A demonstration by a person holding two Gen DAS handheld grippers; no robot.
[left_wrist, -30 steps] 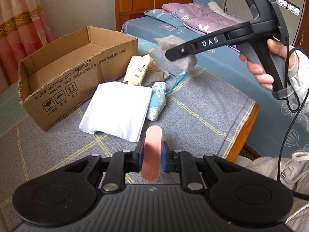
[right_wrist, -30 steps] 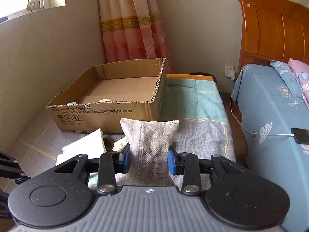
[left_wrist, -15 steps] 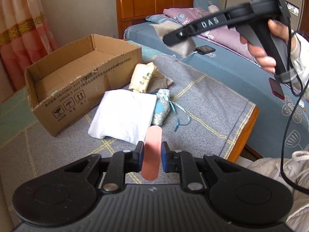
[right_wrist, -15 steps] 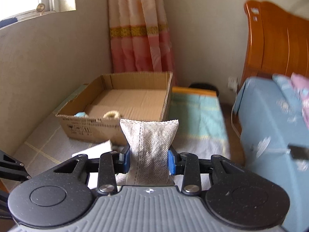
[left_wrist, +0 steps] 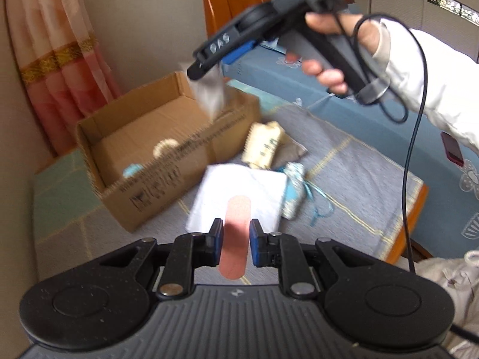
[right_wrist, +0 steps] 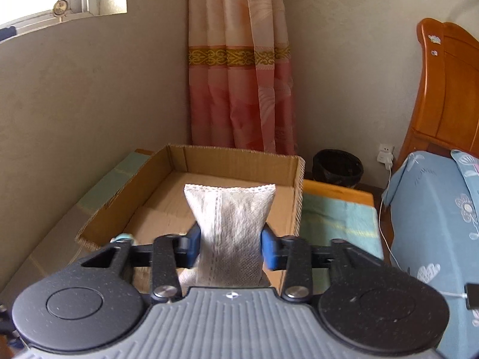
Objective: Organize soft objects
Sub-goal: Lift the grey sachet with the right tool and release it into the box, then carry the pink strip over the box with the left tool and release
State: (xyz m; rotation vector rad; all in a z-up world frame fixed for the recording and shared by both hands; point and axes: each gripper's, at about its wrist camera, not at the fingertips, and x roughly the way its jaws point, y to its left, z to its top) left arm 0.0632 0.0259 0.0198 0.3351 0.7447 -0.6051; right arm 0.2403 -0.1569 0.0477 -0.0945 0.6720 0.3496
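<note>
Since a second ago the right gripper [right_wrist: 230, 249] has travelled from above the grey-covered table [left_wrist: 359, 179] to over the open cardboard box [right_wrist: 239, 161], which now fills the lower middle of its view. Its jaws, then clamped on the grey woven sachet [right_wrist: 229, 227], are opening; the sachet sits upright between the blue pads with small gaps showing at either side, hanging above the box floor. From the left wrist view the sachet [left_wrist: 209, 92] is a blur below the right gripper's tip, over the box's far corner. The left gripper [left_wrist: 236, 243] stays pressed together, pinching a pink strip [left_wrist: 235, 236] that stands up between its pads, above the folded white cloth [left_wrist: 239, 191] beside the box
</note>
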